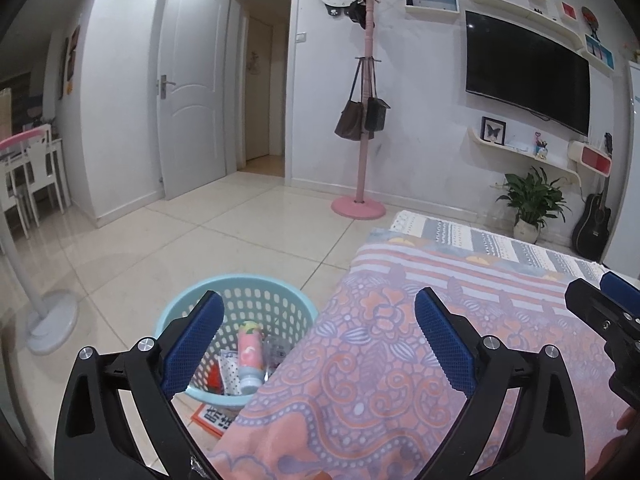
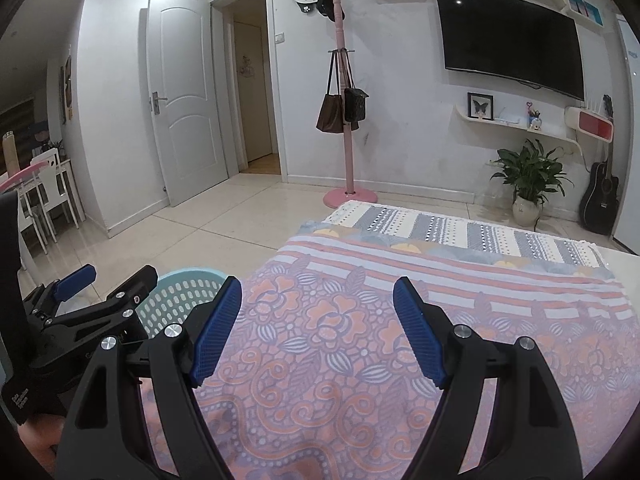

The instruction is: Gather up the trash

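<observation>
Holding left gripper [image 1: 318,336] and right gripper [image 2: 318,330] with jaws apart and empty over the patterned bedspread [image 1: 400,360], judging collection nearly done: trash [image 1: 250,356] lying in the blue basket [image 1: 240,286] on the floor, nothing further showing.

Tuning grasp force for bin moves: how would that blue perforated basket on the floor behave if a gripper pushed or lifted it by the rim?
The basket looks like thin perforated plastic, so probably light and likely to slide on the glossy tiles. Its rim may flex under the fingers. It holds only a pink tube and wrappers, so a high push might tip it.
</observation>
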Demonstrator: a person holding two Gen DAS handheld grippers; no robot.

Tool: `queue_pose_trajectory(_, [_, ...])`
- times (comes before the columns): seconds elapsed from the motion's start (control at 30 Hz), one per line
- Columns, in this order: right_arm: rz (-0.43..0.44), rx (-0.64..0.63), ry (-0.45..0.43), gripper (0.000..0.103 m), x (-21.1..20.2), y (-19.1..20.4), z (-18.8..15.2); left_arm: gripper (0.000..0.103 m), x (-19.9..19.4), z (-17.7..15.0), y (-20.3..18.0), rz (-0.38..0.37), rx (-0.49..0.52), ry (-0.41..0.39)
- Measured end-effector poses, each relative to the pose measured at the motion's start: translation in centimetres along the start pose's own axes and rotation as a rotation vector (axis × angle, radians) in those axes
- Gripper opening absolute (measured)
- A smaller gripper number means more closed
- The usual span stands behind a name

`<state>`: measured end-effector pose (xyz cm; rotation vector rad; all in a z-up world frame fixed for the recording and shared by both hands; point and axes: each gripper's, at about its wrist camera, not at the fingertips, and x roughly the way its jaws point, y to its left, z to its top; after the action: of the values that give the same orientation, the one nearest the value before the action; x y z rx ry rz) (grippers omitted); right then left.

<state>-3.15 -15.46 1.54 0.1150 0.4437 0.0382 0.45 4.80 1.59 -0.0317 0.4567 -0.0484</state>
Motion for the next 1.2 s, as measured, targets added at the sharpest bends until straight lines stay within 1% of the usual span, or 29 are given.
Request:
queue_pose_trajectory(0.3, [-0.015,0.001,0.0,0.074,0.06,0.08,-0.3,0.094,0.17,-0.06,0.05,0.015,-0.001,-0.014])
queue_pose_trajectory(0.43, [-0.014,0.015,-0.019,0.074,-0.33,-0.19,-0.14,0.094,0.05,-0.02,-0.05,0.021,0.003,-0.024])
queue_pose_trajectory(0.6, [-0.014,0.016,-0.013,0.074,-0.16,-0.24,-0.18,0.095,-0.08,0.03,-0.08,0.021,0.001,-0.032])
queue_pose_trajectory(1.2, [-0.013,0.026,-0.003,0.074,0.29,-0.44,-0.4,0.095,-0.11,0.16,0.2,0.013,-0.014,-0.011])
